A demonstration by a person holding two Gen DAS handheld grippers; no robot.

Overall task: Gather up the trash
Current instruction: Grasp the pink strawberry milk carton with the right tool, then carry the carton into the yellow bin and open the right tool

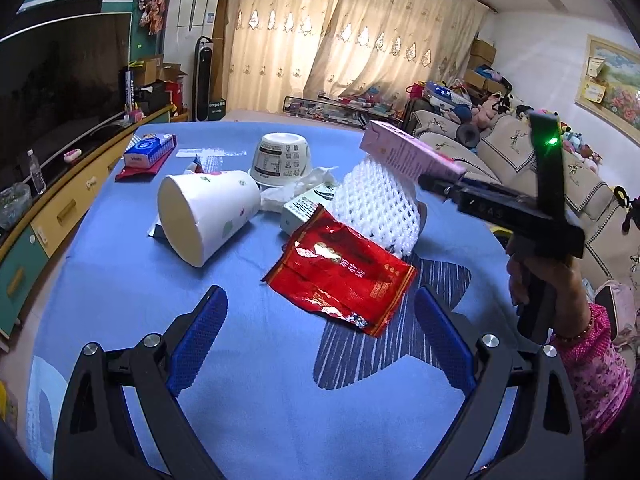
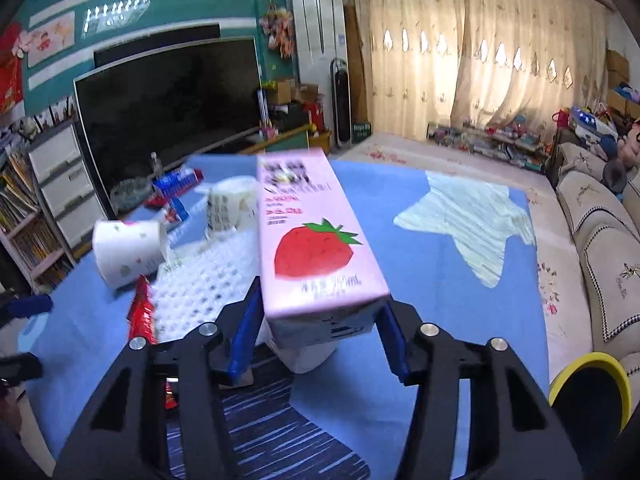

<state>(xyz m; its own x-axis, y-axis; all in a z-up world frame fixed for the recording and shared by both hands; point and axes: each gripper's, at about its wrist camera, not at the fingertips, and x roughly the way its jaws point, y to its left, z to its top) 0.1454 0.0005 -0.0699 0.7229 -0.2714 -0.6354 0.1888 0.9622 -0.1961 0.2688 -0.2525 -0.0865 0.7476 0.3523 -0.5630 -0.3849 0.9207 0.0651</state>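
My right gripper (image 2: 316, 320) is shut on a pink strawberry milk carton (image 2: 312, 236) and holds it above the blue tablecloth; the carton also shows in the left wrist view (image 1: 408, 152), raised over the trash pile. My left gripper (image 1: 320, 320) is open and empty, low over the cloth, just in front of a red foil wrapper (image 1: 340, 272). Behind the wrapper lie a white foam fruit net (image 1: 376, 204), a small white carton (image 1: 300, 208), crumpled tissue (image 1: 296, 188), a tipped paper cup (image 1: 208, 216) and an upturned white bowl (image 1: 280, 160).
A blue tissue pack on a red packet (image 1: 148, 152) lies at the table's far left. A TV cabinet (image 1: 60, 208) runs along the left, a sofa (image 1: 520, 160) along the right. A yellow-rimmed bin (image 2: 588, 388) sits at the lower right of the right wrist view.
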